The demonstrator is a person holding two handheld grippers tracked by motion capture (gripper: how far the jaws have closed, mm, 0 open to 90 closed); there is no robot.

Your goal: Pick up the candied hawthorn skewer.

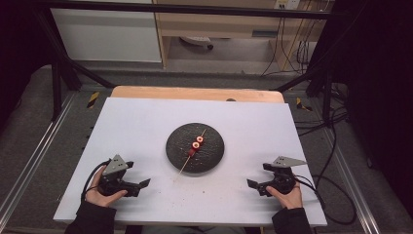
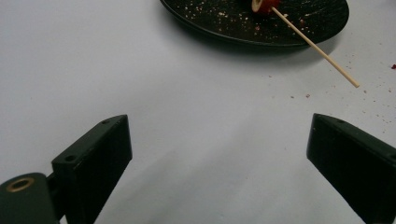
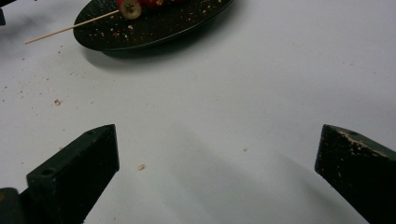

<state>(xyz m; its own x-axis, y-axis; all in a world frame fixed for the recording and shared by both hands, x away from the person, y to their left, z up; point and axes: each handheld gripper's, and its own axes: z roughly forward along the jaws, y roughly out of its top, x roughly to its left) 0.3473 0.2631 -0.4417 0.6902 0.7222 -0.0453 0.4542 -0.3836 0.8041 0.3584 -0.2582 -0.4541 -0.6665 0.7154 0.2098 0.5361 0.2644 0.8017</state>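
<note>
Lower left of high view: left gripper (image 1: 141,185) in left hand (image 1: 103,192), resting on white board (image 1: 136,122), jaws spread wide, nothing between them. In left gripper view, the two black jaws rise at lower left and lower right with bare board between.

Lower right of high view: right gripper (image 1: 253,185) in right hand (image 1: 288,195), jaws likewise spread, holding nothing. In right gripper view, jaws at the lower corners, pale crumbs on the inner face of the right one; loose crumbs (image 3: 140,166) on the board between and ahead.

Centre of high view: black plate (image 1: 214,151), well apart from both grippers, about midway between them. On it a skewer (image 1: 182,169) lying diagonally, bare near end overhanging the plate's lower-left rim above the board, far end toward upper right. Red pieces (image 1: 196,145) threaded at mid-stick, over the plate centre.

Upper centre of left gripper view: plate (image 2: 224,23), skewer (image 2: 322,51) pointing to the right. Upper left of right gripper view: plate (image 3: 154,28), skewer (image 3: 70,28) pointing left.

Top of high view: wooden table edge (image 1: 195,92), dark frame, cables.
</note>
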